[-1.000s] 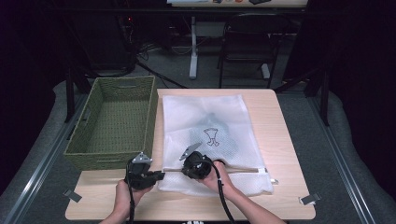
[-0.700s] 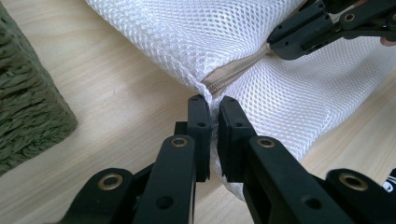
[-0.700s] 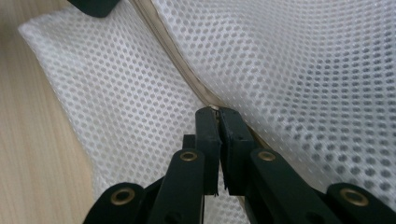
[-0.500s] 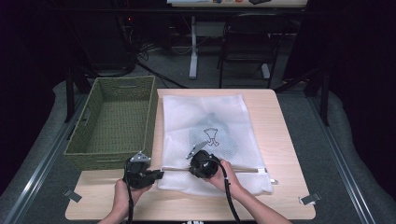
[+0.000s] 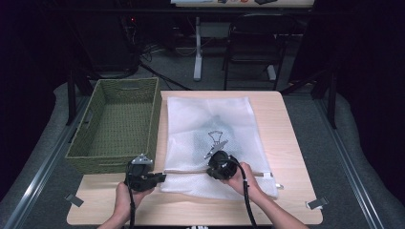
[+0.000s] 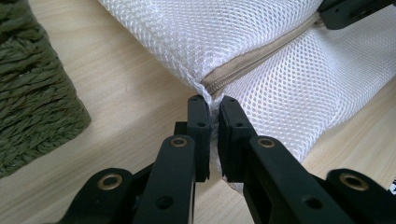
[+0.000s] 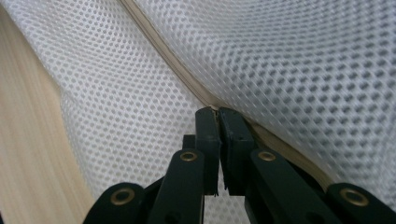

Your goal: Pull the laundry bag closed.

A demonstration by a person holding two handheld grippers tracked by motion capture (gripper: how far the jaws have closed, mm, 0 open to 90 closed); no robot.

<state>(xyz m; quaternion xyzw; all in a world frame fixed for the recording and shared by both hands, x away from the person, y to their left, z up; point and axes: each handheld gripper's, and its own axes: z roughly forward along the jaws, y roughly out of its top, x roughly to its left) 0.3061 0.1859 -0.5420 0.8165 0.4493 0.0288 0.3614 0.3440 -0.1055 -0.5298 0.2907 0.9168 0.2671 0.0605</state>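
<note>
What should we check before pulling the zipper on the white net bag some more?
1. Left gripper pinching the mesh bag at the zipper's end: ok.
2. Right gripper shut at the zipper line: ok.
3. Zipper pull really between its jaws: cannot tell.
4. Bag lying flat on the table: ok.
5. Basket apart from the bag's zipper edge: ok.

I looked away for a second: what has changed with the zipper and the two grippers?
The right gripper slid rightward along the zipper of the mesh bag, its jaws pinched at the zip line. The left gripper stayed clamped on the bag's corner by the zipper's end. Bag and basket kept their places.
</note>
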